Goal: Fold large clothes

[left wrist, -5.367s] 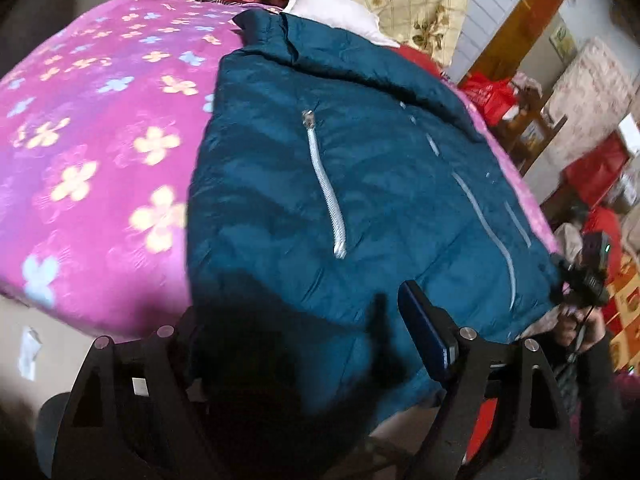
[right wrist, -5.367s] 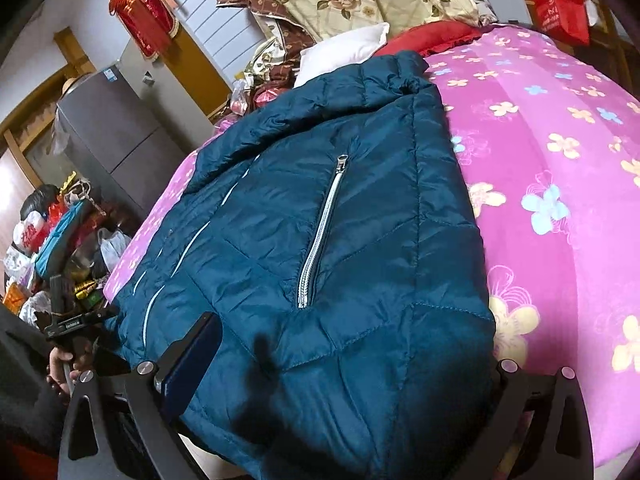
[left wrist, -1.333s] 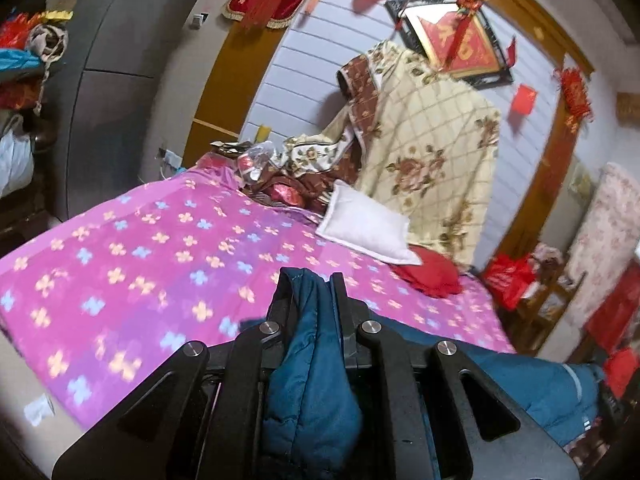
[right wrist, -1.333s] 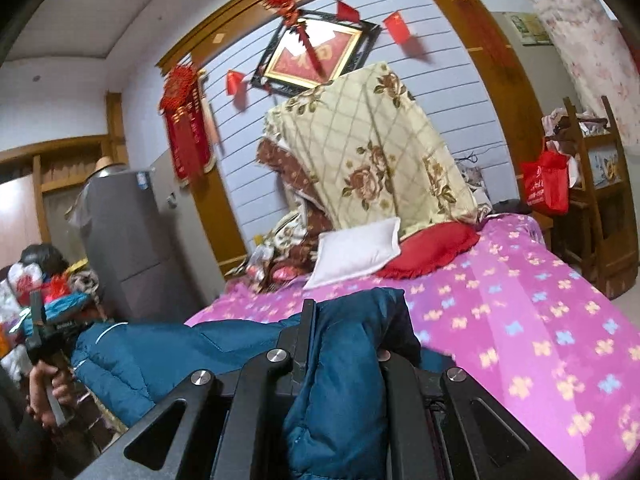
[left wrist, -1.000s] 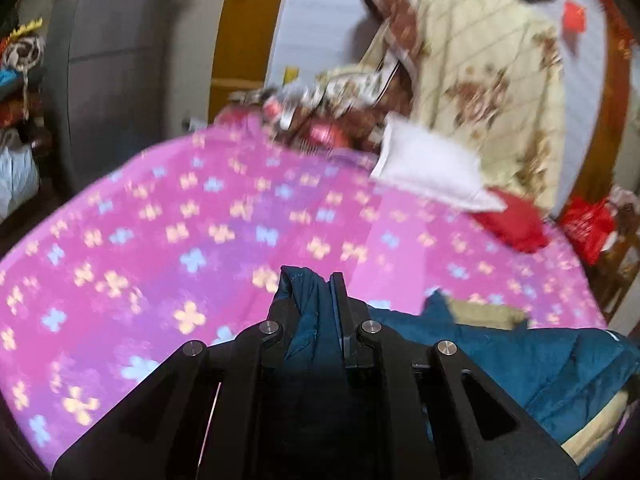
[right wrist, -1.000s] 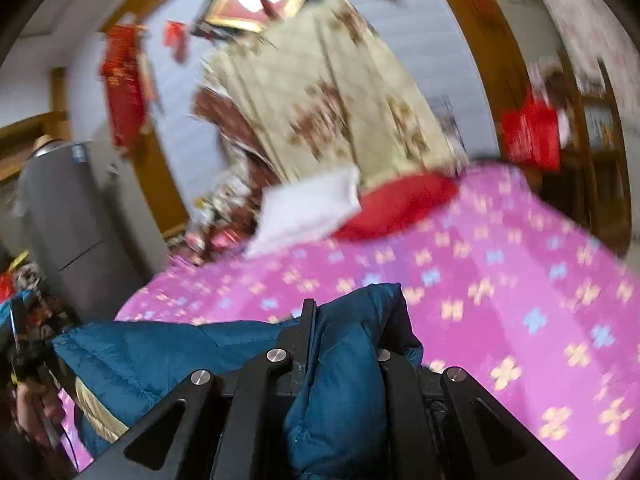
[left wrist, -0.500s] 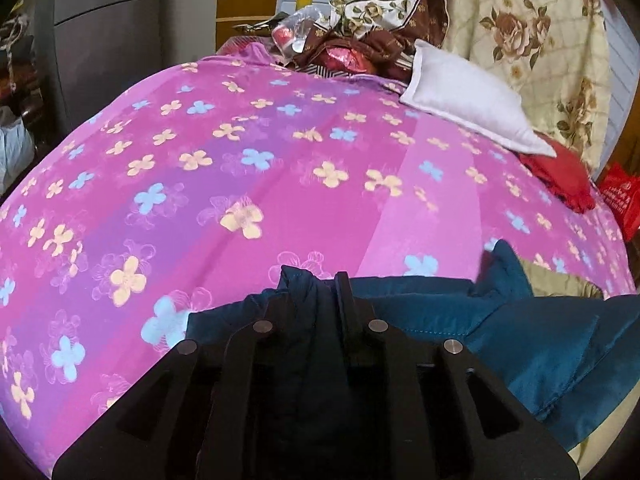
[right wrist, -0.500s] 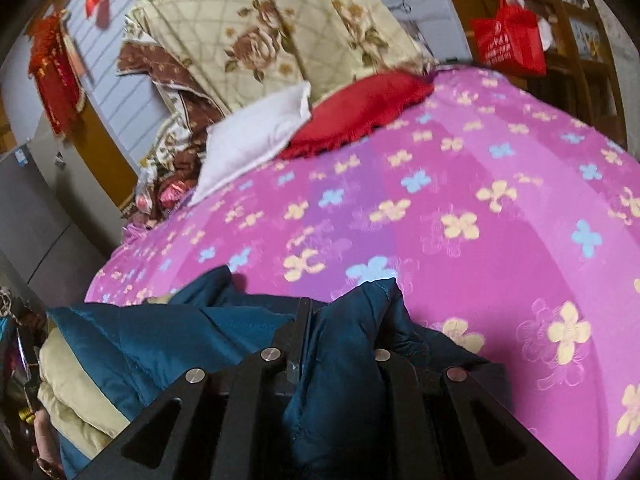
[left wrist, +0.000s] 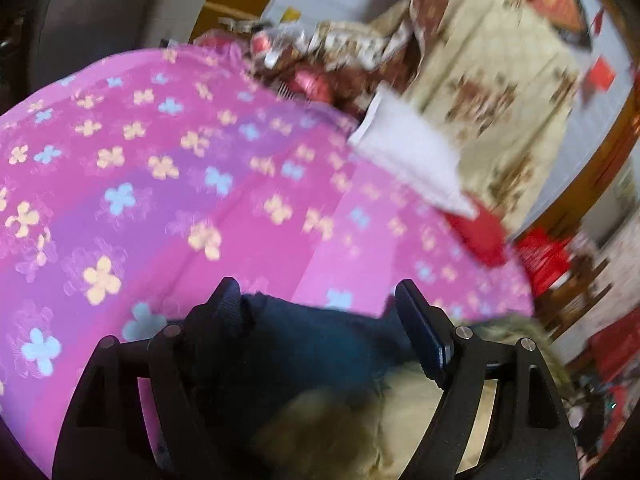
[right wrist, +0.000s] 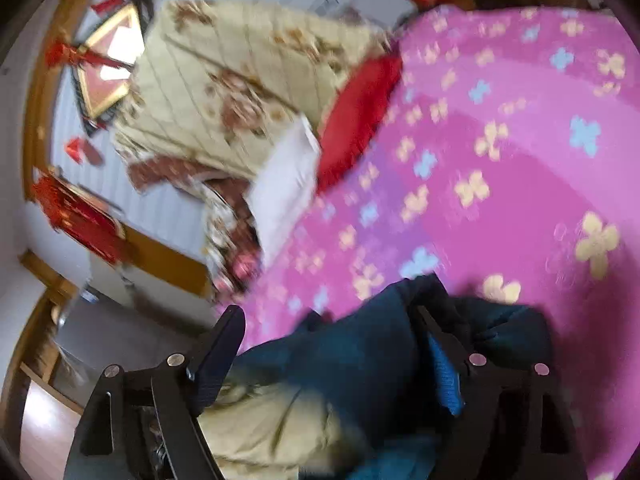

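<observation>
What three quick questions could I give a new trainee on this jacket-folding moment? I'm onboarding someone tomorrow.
1. True or false: the left tongs are clamped shut on the blue jacket.
2. What colour is the jacket's exposed lining: A beige, B red, C white?
3. Fill in: the jacket lies on a pink ____ bedspread.

Key: 1 false: both the left and the right tongs have just been opening, the jacket lying loose between the jaws. 2 A. 3 flowered.
</observation>
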